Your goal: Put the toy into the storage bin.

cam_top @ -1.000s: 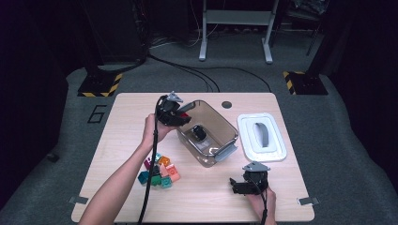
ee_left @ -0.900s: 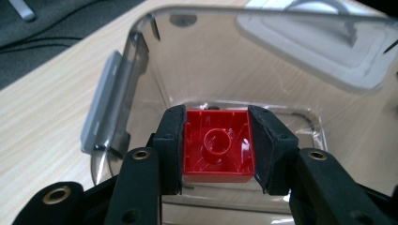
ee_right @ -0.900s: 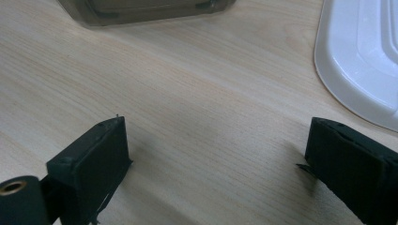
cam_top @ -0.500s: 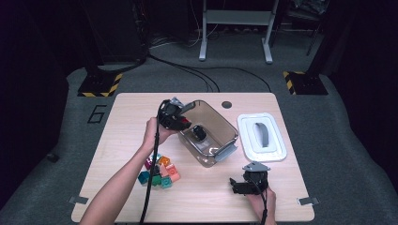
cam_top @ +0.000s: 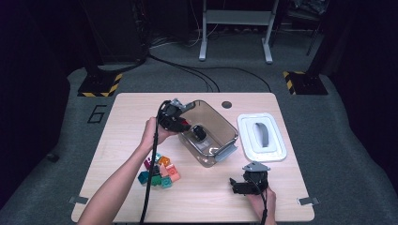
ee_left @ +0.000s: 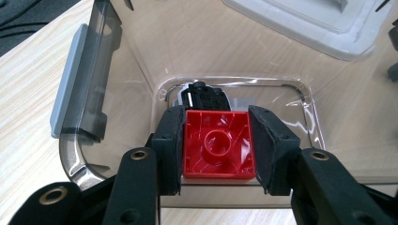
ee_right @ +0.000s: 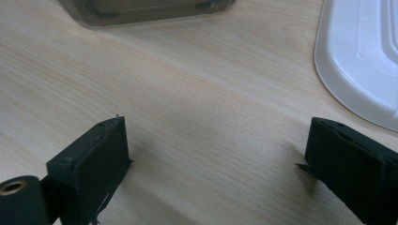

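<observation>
Left tongs (ee_left: 217,149): clenched on red brick (ee_left: 218,144), which I hold directly above the clear bin (ee_left: 108,89). Right tongs (ee_right: 216,173): released, resting on tabletop (ee_right: 187,93).

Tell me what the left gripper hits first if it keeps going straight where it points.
Probably the black toy piece on the floor of the clear plastic bin; the left gripper holds a red square brick aimed at it, though depth is unclear.

left gripper (ee_left: 217,150): black jaws, brass-ringed screw holes | right gripper (ee_right: 225,168): black, grey top plate, black cable
</observation>
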Tool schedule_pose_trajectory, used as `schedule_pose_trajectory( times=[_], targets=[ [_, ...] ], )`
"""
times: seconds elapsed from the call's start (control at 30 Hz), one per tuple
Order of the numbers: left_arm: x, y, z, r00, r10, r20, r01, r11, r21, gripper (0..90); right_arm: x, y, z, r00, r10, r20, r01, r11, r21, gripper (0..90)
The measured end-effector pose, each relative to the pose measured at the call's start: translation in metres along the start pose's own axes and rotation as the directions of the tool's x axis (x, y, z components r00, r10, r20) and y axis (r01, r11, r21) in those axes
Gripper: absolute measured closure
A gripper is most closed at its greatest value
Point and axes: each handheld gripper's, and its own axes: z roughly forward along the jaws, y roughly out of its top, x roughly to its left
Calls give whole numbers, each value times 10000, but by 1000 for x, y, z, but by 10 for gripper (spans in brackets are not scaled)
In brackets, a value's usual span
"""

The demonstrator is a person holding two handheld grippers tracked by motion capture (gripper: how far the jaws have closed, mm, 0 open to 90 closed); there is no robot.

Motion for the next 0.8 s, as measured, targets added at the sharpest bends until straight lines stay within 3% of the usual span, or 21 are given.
schedule_pose_trajectory(
  times=[0.2,0.4,0.6,0.8],
  targets=[
    [-2,-4,-10,9998,-146,99,148,9997,-196,442,0,0,0,10000,3,0,-3,10000,0,57],
    [-6,-15,-34,9997,-235,-62,230,9964,-820,304,0,0,0,10000,7,1,-7,10000,8,57],
    [-4,-38,-59,9974,-575,-444,509,9893,-1370,223,0,0,0,10000,5,3,-5,10000,7,57],
    [3,-70,-75,9932,-878,-761,765,9871,-1409,184,0,0,0,10000,5,13,-5,10000,7,59]
  ],
)
